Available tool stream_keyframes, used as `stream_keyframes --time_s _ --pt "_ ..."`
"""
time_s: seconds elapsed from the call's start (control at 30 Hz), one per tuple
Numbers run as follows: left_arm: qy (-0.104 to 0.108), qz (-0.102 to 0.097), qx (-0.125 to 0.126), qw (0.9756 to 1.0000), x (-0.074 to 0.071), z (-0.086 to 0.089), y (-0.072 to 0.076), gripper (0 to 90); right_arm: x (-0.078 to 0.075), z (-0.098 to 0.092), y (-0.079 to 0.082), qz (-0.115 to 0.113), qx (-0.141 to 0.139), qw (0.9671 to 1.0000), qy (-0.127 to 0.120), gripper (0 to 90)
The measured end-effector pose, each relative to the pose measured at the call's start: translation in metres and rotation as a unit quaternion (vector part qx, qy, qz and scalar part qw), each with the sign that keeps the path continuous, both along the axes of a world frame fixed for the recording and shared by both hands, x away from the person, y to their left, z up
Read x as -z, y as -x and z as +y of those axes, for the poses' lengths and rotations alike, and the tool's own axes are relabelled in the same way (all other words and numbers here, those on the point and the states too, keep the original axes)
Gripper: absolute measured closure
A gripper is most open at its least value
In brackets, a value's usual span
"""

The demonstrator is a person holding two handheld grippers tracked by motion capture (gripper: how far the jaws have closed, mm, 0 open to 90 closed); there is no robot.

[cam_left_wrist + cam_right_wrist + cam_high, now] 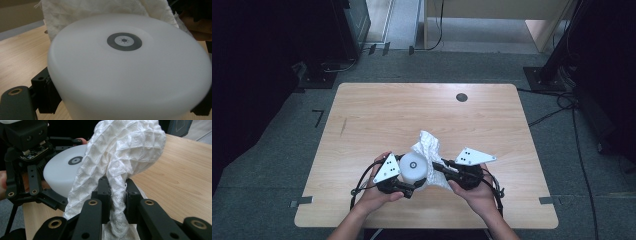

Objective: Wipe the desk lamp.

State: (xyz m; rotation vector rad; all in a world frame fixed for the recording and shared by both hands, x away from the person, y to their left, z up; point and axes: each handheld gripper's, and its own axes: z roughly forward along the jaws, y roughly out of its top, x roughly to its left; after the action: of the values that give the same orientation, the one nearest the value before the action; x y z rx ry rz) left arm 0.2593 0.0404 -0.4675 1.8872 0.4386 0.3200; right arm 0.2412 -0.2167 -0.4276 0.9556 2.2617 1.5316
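Near the bench's (362,115) front edge, the left gripper (404,186) clamps the white puck-shaped lamp (414,168). The right gripper (439,167) pinches the waffle cloth (117,162); wiping should go best with the lamp steady and the cloth pressed flat.

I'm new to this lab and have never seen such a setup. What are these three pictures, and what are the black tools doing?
No robot here: a person holds a two-jaw tool in each hand at a wooden table. The high view looks down from above; the other two come from cameras riding on each tool, looking along its jaws.

The left hand-held gripper clamps a white round lamp-like puck with a small grey ring on top, one jaw on each side. The right hand-held gripper is shut on a bunched white waffle-textured cloth, which lies against the puck's side, much as if wiping it. The white three-cornered plates and trailing cables belong to the tools.
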Motion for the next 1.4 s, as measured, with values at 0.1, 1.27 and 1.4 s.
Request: stream_keyframes --time_s 0.1,1.27,1.4 --pt "0.001 0.0 0.001 1.0 -0.001 0.0 0.0 8.4 0.016 0.003 -0.006 0.027 0.003 0.9993 0.024 78.6" --pt "-0.021 0.004 -0.015 0.9996 0.009 -0.002 -0.005 8.4 0.035 0.004 -0.014 0.037 0.028 0.9956 0.082 78.9" --pt "-0.037 -0.002 -0.014 0.9992 0.013 -0.006 -0.004 8.4 0.032 0.0 -0.015 0.036 0.036 0.996 0.074 78.9"
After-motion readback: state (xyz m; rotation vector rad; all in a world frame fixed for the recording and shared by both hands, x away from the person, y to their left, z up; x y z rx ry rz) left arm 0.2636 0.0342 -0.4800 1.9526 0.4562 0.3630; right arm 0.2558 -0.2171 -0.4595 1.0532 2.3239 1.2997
